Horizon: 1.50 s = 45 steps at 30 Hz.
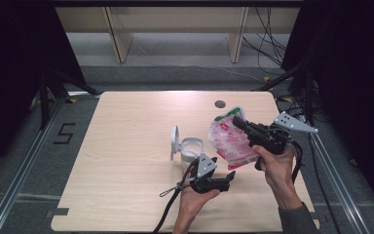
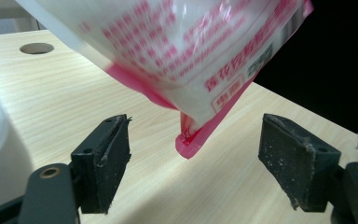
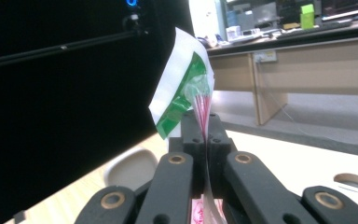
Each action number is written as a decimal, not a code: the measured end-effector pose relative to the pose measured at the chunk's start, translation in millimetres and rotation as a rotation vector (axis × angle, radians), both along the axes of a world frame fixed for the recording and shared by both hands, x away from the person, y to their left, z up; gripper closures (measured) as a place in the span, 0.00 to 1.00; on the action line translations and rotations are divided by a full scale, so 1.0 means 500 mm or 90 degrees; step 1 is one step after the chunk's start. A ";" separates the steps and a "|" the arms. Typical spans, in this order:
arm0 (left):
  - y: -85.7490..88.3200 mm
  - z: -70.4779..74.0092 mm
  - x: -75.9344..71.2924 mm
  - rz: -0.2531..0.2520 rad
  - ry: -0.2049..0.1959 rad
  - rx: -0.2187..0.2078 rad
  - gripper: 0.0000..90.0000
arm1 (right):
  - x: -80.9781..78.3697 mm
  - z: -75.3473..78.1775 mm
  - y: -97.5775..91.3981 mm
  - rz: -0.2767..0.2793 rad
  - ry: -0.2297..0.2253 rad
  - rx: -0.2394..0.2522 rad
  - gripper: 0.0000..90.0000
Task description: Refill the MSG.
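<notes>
A pink-and-white plastic bag [image 1: 230,142] with a green-and-white top hangs tilted above the table's right half. My right gripper [image 1: 238,123] is shut on the bag near its top; in the right gripper view the film [image 3: 186,88] is pinched between the two closed jaws of that gripper [image 3: 204,127]. My left gripper [image 1: 231,178] lies low in front of the bag, open. In the left gripper view the bag's pink lower corner [image 2: 189,142] hangs between the wide-apart jaws of the left gripper [image 2: 195,140], touching neither pad.
A white round container [image 1: 191,148] with its lid [image 1: 174,142] flipped up stands on the wooden table [image 1: 121,146], just left of the bag. A cable hole [image 1: 219,104] sits near the table's far edge. Dark curtains flank the table.
</notes>
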<state>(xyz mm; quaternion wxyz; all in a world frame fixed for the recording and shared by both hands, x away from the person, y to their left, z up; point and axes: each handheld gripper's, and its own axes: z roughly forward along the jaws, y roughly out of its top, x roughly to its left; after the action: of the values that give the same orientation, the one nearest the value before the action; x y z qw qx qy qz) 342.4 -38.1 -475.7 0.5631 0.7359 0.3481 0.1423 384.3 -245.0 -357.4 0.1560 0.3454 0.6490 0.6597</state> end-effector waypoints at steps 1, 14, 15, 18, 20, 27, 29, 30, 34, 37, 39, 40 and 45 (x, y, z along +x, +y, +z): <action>0.004 0.002 -0.004 0.001 0.001 0.000 0.27 | 0.001 -0.005 0.000 -0.009 -0.002 0.003 1.00; 0.038 -0.002 -0.030 0.002 -0.003 0.014 0.27 | -0.020 -0.088 -0.054 -0.030 0.053 -0.042 1.00; 0.040 -0.002 -0.030 0.003 -0.003 0.011 0.27 | -0.024 -0.088 -0.063 -0.031 0.044 -0.050 1.00; 0.044 0.000 -0.031 0.006 -0.005 0.010 0.27 | -0.039 -0.094 -0.081 -0.038 0.041 -0.052 1.00; 0.046 0.000 -0.033 0.007 -0.006 0.010 0.27 | -0.047 -0.095 -0.091 -0.041 0.042 -0.054 1.00; 0.058 0.001 -0.037 0.014 -0.007 0.006 0.26 | -0.080 -0.111 -0.130 -0.056 0.040 -0.057 1.00; 0.060 0.004 -0.039 0.013 -0.011 0.003 0.27 | -0.087 -0.117 -0.145 -0.067 0.046 -0.059 1.00; 0.061 0.004 -0.039 0.011 -0.013 0.001 0.27 | -0.089 -0.122 -0.152 -0.072 0.049 -0.062 1.00; 0.059 0.004 -0.039 0.012 -0.011 0.002 0.27 | -0.097 -0.137 -0.176 -0.095 0.060 -0.079 1.00; 0.058 0.004 -0.039 0.012 -0.012 -0.001 0.27 | -0.098 -0.150 -0.191 -0.114 0.070 -0.075 1.00; 0.060 0.005 -0.039 0.007 -0.014 0.003 0.27 | -0.099 -0.159 -0.200 -0.128 0.080 -0.075 1.00; 0.060 0.004 -0.039 0.006 -0.015 0.001 0.27 | -0.100 -0.160 -0.203 -0.128 0.088 -0.076 1.00; 0.060 0.004 -0.038 0.004 -0.017 -0.006 0.27 | -0.097 -0.168 -0.208 -0.134 0.079 -0.077 1.00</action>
<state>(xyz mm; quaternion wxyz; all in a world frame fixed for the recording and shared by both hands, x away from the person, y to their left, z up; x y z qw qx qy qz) 323.6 -8.0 -473.7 0.5706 0.7302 0.3434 0.1525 335.9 -348.8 -441.3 0.2043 0.4417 0.6565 0.5764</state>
